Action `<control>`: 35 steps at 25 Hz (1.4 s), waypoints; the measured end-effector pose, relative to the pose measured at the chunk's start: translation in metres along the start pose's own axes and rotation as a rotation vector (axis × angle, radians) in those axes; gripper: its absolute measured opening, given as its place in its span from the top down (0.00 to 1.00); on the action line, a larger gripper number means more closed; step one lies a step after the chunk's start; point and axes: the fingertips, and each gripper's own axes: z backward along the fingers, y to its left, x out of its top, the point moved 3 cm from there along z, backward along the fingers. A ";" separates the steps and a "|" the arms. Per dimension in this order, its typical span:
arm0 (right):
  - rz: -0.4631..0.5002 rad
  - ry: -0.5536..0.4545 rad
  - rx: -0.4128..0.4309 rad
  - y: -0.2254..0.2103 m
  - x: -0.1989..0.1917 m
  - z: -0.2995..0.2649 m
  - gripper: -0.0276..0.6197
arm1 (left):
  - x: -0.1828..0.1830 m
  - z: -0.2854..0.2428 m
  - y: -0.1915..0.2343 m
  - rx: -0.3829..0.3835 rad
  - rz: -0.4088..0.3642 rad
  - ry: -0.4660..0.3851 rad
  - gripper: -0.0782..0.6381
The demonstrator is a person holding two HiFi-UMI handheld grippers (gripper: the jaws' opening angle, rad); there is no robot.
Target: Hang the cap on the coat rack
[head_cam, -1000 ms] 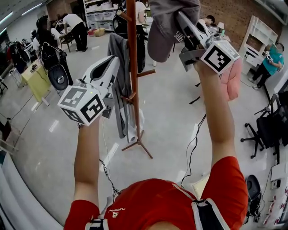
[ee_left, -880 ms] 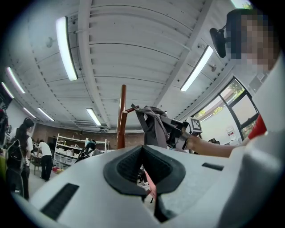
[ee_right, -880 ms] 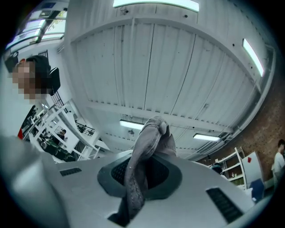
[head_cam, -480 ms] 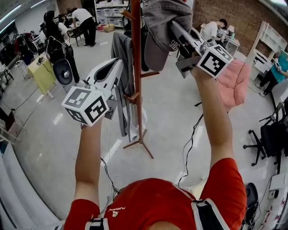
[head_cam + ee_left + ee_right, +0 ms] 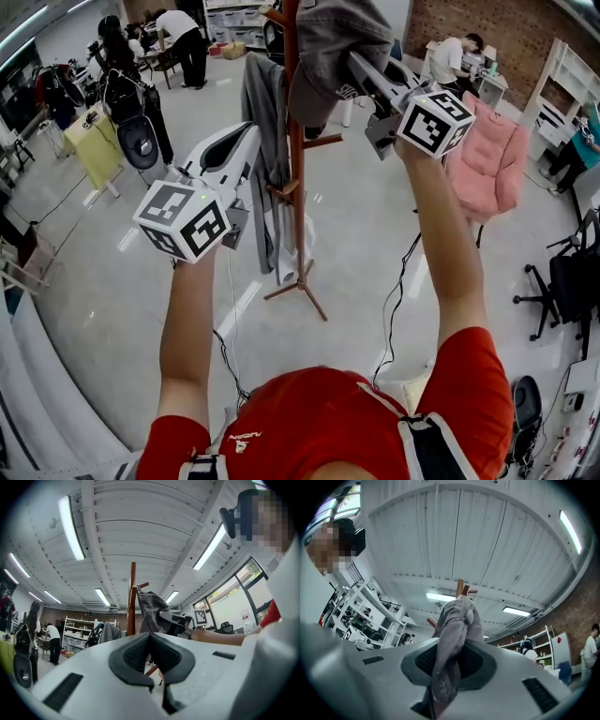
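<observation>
A grey cap drapes over the top of the brown wooden coat rack. My right gripper reaches up to it from the right. In the right gripper view the cap's fabric still runs down between the pads of the right gripper, whose jaws are opening, and the rack's top pokes out behind it. My left gripper is shut and empty, held left of the pole. From the left gripper view, the cap hangs beside the pole.
A grey garment hangs on the rack's left side. A pink chair stands right of the rack and a black office chair at the far right. A yellow table and people stand at the back left. Cables trail across the floor.
My right gripper has carried the cap leftward until it sits over the rack's top. The left gripper has barely shifted.
</observation>
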 end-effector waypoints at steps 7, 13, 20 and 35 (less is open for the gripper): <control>0.018 0.091 -0.050 -0.003 -0.021 0.002 0.70 | -0.004 0.002 -0.005 -0.011 0.017 0.016 0.88; 0.045 0.130 -0.107 0.001 -0.030 0.030 0.65 | -0.013 0.003 -0.014 -0.024 0.038 0.019 0.88; 0.092 0.113 -0.146 0.024 -0.024 0.065 0.65 | -0.016 0.002 -0.022 -0.019 0.025 0.004 0.88; 0.222 0.120 -0.114 0.137 -0.049 0.113 0.89 | -0.044 0.029 -0.060 -0.017 -0.034 -0.008 0.88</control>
